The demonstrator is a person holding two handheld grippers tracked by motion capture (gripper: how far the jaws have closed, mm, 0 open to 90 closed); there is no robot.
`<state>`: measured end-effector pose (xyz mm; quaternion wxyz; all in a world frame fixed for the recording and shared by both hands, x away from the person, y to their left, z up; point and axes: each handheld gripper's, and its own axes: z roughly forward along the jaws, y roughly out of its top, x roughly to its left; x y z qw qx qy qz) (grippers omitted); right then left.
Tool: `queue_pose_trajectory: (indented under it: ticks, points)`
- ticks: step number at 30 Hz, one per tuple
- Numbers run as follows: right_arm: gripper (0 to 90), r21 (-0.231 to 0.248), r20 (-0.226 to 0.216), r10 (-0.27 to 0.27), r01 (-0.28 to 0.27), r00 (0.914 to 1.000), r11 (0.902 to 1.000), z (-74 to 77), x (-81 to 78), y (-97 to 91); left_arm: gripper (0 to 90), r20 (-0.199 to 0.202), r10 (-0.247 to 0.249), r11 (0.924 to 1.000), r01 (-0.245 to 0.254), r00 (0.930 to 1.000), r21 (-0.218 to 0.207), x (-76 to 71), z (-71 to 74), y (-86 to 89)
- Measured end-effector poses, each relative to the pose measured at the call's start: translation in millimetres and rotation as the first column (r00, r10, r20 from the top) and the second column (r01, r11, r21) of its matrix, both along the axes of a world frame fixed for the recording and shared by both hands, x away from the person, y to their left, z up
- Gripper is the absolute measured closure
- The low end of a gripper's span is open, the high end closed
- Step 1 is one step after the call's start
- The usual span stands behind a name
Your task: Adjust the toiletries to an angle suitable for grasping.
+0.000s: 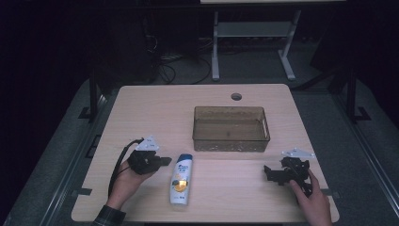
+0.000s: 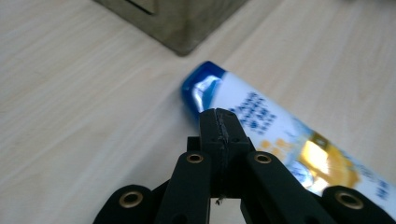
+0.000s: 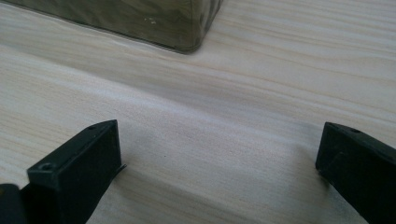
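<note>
Pale wood grain covers the tabletop (image 1: pixel 141 108) in the high view, and on it lies a white shampoo bottle (image 1: pixel 181 179) with a blue cap, flat on its side, cap pointing away from me. Behind it and to the right sits a translucent brown bin (image 1: pixel 231 128), well apart from the bottle. My left hand (image 1: pixel 126 181) holds the left gripper (image 1: pixel 164 161) just beside the bottle's cap end, its tip aimed at the bottle. My right hand (image 1: pixel 314 201) holds the right gripper (image 1: pixel 268 173) near the front right edge, well apart from the bottle and in front of the bin's right corner.

From the left gripper view, my two black jaws are pressed together with nothing between them, so the left gripper (image 2: pixel 219 122) is clenched on empty air. Its tip hangs just over the bottle (image 2: pixel 289 140), near the blue cap (image 2: pixel 201 88); I cannot tell whether it touches. A corner of the bin (image 2: pixel 182 28) shows beyond.

From the right gripper view, my jaws stand wide apart at either side, so the right gripper (image 3: pixel 219 149) is released, with bare tabletop (image 3: pixel 224 116) between them. A rounded corner of the bin (image 3: pixel 187 23) lies ahead.
</note>
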<state>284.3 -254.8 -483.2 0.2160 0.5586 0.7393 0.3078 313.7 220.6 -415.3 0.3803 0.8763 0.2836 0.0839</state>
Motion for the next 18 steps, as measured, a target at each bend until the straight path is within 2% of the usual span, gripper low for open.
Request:
queue_pose_trajectory:
  ticks: [3, 7, 11, 13, 18]
  points:
    - [0.0, 0.000, 0.000, 0.000, 0.000, 1.0000, 1.0000, 0.0, 0.0, 0.0, 89.7, 0.014, 0.006, 0.9998, -0.006, 0.9999, -0.020, 11.3, -6.0, 3.2]
    - [0.0, 0.000, 0.000, 0.000, 0.000, 1.0000, 1.0000, 0.0, -0.1, 0.0, 89.7, 0.021, 0.030, 0.9994, -0.030, 0.9993, -0.015, 19.1, -16.3, 3.3]
    - [0.0, 0.000, 0.000, 0.000, 0.000, 1.0000, 1.0000, 0.0, 0.0, 0.0, 89.6, -0.001, 0.032, 0.9990, -0.032, 0.9995, 0.032, 24.9, -26.2, -1.6]
    - [0.0, 0.000, 0.000, 0.000, 0.000, 1.0000, 1.0000, 0.0, 0.0, 0.0, 89.6, -0.021, 0.033, 0.9986, -0.032, 0.9992, 0.042, 27.4, -30.4, -4.7]
    - [0.0, 0.000, 0.000, 0.000, 0.000, 1.0000, 1.0000, 0.0, 0.0, 0.0, 89.6, -0.039, 0.016, 0.9986, -0.014, 0.9991, 0.051, 27.5, -36.0, -13.6]
